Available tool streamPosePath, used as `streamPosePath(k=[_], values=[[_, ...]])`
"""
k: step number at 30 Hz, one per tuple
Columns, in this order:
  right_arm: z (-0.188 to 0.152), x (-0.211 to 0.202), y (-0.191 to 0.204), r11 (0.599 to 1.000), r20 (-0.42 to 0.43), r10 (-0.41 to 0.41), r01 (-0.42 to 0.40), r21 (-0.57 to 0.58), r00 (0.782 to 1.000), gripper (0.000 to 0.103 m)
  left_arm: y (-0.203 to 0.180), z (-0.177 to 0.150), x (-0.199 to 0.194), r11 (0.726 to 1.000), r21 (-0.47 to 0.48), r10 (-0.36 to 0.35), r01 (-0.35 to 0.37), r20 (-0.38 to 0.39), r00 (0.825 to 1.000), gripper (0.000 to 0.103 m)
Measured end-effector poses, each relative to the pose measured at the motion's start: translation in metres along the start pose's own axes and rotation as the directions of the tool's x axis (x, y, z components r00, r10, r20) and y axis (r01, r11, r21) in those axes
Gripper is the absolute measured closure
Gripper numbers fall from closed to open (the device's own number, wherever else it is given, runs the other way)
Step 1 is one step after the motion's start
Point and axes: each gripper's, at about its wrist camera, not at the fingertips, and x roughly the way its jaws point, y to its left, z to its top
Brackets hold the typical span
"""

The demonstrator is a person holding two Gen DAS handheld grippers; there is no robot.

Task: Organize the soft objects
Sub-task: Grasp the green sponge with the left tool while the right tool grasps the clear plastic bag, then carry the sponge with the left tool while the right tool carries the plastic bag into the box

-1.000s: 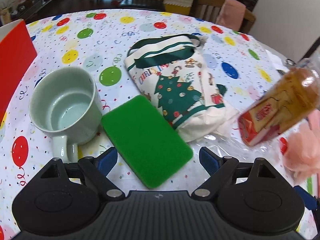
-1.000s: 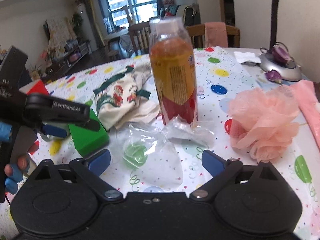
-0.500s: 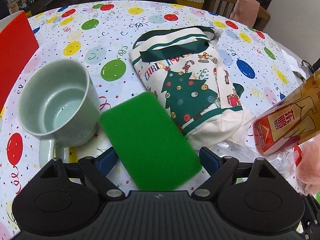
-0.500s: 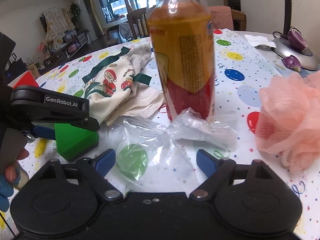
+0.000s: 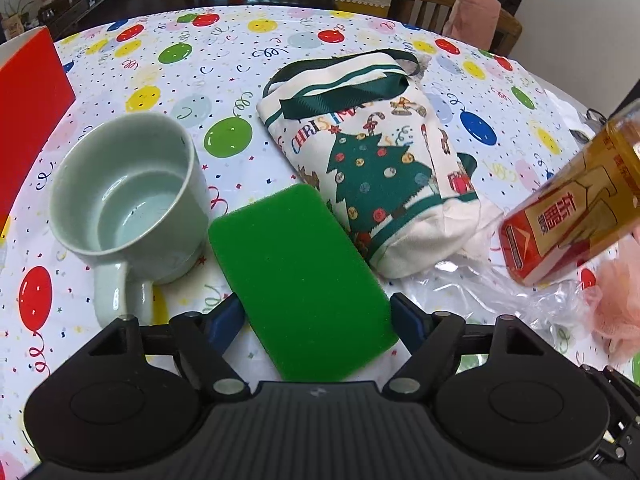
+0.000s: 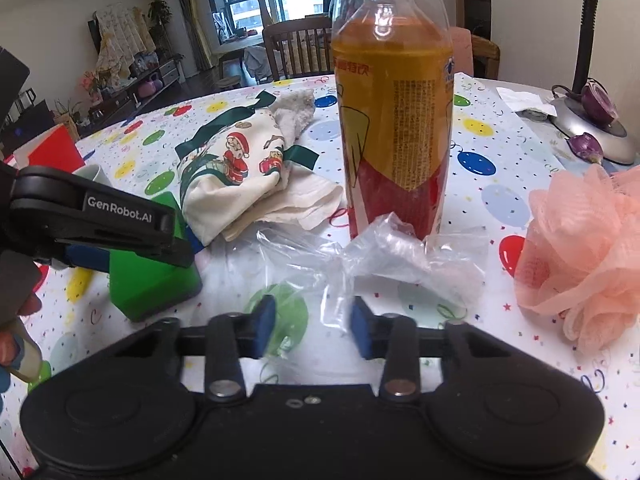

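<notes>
Green sponge (image 5: pixel 298 280) is lying flat just right of the mug (image 5: pixel 128 208), being straddled by the left gripper (image 5: pixel 316 320), fingers wide & not yet pressing. Right gripper (image 6: pixel 310 330), half-closed, is being held round the clear plastic bag (image 6: pixel 400 256) w/o contact, below the bottle (image 6: pixel 394 120).

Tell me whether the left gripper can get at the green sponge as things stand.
Probably yes. The left gripper is open with the green sponge already between its fingers; the mug and the Christmas bag sit off to the sides.
</notes>
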Motion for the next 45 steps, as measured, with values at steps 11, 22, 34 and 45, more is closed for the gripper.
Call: streamPosePath(k=[11,22,34,45], values=[[-0.009,-0.029,0.010,0.999,0.057,-0.027,0.029,-0.029,0.998,0.093,0.010,-0.013,-0.024,0.994,0.095,-0.068,0.063,0.044,0.997,0.025],[-0.013,-0.078,0.017,0.998,0.123,-0.053,0.052,0.019,0.991,0.096,0.025,-0.024,-0.064,0.976,0.157,-0.165,0.153,0.067,0.984,0.025],[-0.006,-0.124,0.044,0.999,0.185,-0.013,0.005,0.042,0.983,0.096,0.062,-0.014,-0.112,0.965,0.172,-0.220,0.198,0.116,0.969,0.025],[0.023,-0.139,0.096,0.997,0.232,0.078,-0.078,-0.008,0.970,0.096,0.123,0.009,-0.154,0.963,0.181,-0.230,0.200,0.164,0.959,0.025]])
